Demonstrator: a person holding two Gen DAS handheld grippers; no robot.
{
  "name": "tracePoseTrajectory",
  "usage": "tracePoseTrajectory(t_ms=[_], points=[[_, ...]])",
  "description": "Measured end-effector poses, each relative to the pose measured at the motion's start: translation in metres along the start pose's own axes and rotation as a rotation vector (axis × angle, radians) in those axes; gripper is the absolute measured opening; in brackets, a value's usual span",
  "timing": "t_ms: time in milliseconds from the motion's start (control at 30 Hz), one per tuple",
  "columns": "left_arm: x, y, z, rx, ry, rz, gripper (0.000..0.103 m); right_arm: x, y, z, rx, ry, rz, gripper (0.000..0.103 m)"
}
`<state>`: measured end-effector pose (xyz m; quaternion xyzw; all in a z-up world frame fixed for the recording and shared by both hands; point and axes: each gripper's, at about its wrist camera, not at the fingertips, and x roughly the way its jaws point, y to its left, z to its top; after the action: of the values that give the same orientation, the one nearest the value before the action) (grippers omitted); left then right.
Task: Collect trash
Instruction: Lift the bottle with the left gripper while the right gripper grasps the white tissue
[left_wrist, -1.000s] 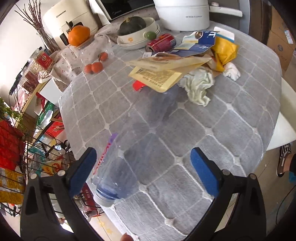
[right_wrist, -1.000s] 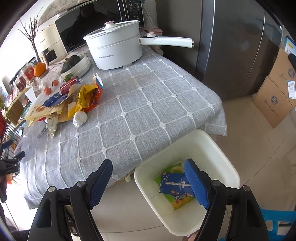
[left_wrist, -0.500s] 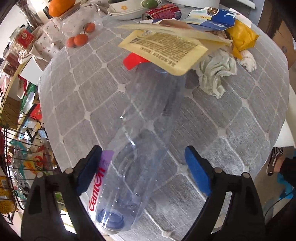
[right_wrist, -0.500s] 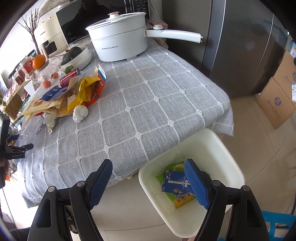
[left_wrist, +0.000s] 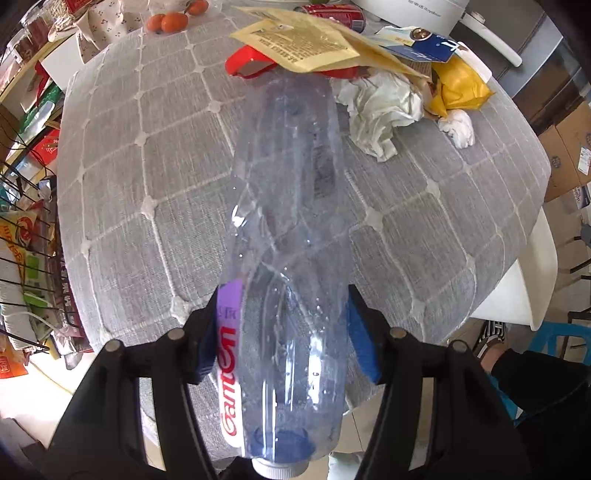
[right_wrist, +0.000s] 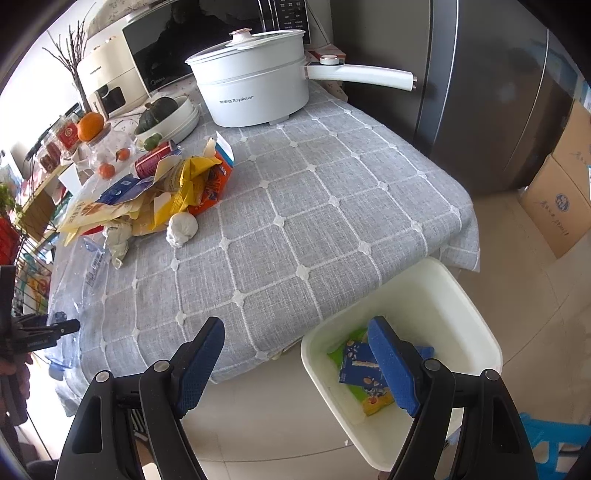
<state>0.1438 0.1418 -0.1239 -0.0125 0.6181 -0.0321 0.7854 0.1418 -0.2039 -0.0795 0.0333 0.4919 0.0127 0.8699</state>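
Left wrist fisheye: the left gripper (left_wrist: 282, 332) has its blue pads (left_wrist: 360, 345) pressed against both sides of a clear plastic Ganten water bottle (left_wrist: 291, 236), grasping it near the neck end; the white cap (left_wrist: 279, 469) points back toward the camera and the base reaches out toward the trash heap. The bottle looks empty apart from droplets on the inside, though glare makes that hard to confirm, and whether it is lifted or resting on the grey checked tablecloth (left_wrist: 147, 192) cannot be told. Beyond its base lie a yellow printed packet (left_wrist: 295, 46), a red wrapper (left_wrist: 247, 66), a crumpled tissue (left_wrist: 380, 110), a yellow bag (left_wrist: 460, 85) and a white paper ball (left_wrist: 458, 127). A wire rack (left_wrist: 26, 240) of packaged goods stands off the table's left side. Right wrist fisheye: at the far left edge the same bottle (right_wrist: 74, 280) shows faintly at the table's corner, with the heap just behind it, including a red drink can (right_wrist: 153, 164) and an orange carton (right_wrist: 216, 181). Farther back, a white bowl (right_wrist: 177, 118) holds a dark green squash (right_wrist: 159, 109), and a white Royalstar electric pot (right_wrist: 255, 83) stands lidded by the microwave (right_wrist: 192, 40). The right gripper (right_wrist: 299, 363) hangs with fingers spread wide, grasping nothing, over the table's near edge. To its right a white bin (right_wrist: 458, 306) sits on the tiled floor just beside the table, holding a blue snack box (right_wrist: 356, 363) and a green and yellow wrapper (right_wrist: 371, 400). Cardboard boxes (right_wrist: 561, 206) stand by the grey refrigerator (right_wrist: 480, 92).
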Motion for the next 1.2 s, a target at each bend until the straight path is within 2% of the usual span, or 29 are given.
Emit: tracePoseTrajectory(t_ms=[133, 300, 433, 500, 633, 833, 933, 1033, 1067, 1200], points=[[-0.008, 0.007, -0.008, -0.09, -0.065, -0.049, 0.061, 0.005, 0.007, -0.002, -0.011, 0.01, 0.002, 0.082], [-0.053, 0.015, -0.041, -0.179, -0.181, -0.148, 0.06, 0.016, 0.022, 0.002, -0.023, 0.024, 0.035, 0.082], [-0.082, 0.022, -0.062, -0.193, -0.288, -0.16, 0.06, 0.034, 0.047, 0.014, -0.023, 0.027, 0.094, 0.081], [-0.087, 0.03, -0.059, -0.203, -0.322, -0.183, 0.06, 0.045, 0.063, 0.021, -0.038, 0.012, 0.131, 0.081], [-0.094, 0.034, -0.056, -0.206, -0.364, -0.203, 0.06, 0.076, 0.1, 0.033, -0.117, -0.013, 0.139, 0.081], [-0.094, 0.041, -0.05, -0.216, -0.384, -0.196, 0.06, 0.117, 0.133, 0.054, -0.153, -0.05, 0.124, 0.072], [-0.095, 0.045, -0.049, -0.219, -0.391, -0.187, 0.06, 0.131, 0.145, 0.064, -0.168, -0.055, 0.086, 0.06], [-0.096, 0.049, -0.05, -0.23, -0.394, -0.193, 0.061, 0.141, 0.15, 0.071, -0.181, -0.054, 0.066, 0.043], [-0.097, 0.05, -0.05, -0.23, -0.395, -0.193, 0.061, 0.143, 0.152, 0.071, -0.187, -0.057, 0.06, 0.031], [-0.1, 0.048, -0.051, -0.228, -0.405, -0.194, 0.061, 0.136, 0.155, 0.069, -0.222, -0.069, 0.045, 0.023]])
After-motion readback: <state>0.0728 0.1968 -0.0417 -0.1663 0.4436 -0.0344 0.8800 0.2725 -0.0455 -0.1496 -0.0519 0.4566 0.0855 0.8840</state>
